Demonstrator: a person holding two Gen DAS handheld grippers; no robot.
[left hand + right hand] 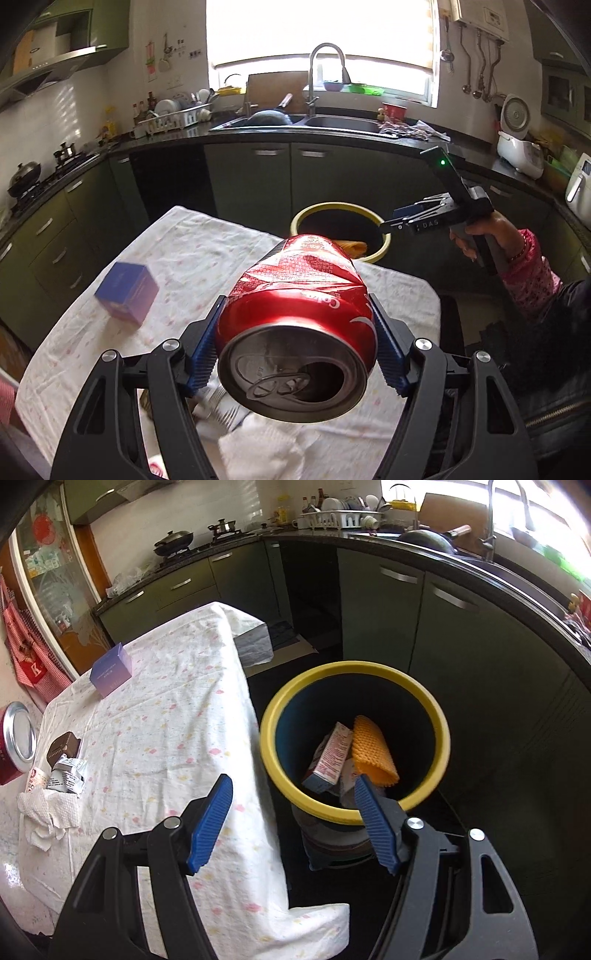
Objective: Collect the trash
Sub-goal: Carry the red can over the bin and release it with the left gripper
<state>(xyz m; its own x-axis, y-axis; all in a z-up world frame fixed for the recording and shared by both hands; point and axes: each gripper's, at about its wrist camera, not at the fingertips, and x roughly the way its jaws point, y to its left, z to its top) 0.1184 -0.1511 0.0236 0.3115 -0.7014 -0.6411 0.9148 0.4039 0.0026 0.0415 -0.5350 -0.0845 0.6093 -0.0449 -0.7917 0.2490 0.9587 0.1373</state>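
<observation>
Clamped across its dented waist, the red can (295,317) rides in the left gripper (295,347), mouth facing the lens, aimed at the yellow-rimmed bin (382,245) at frame centre, ready for dropping. Right gripper (293,823), lower middle of its view, hangs spread and empty over the bin, likely clearing way.

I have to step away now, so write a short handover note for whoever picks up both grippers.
Left gripper: shut on a dented red can, held above the table.
Right gripper: open, empty, near the yellow-rimmed bin.
Done: a carton and orange netting lie in the bin.
Left: bin the can, then the purple box, brown wrapper, silver wrapper and paper towel.
</observation>
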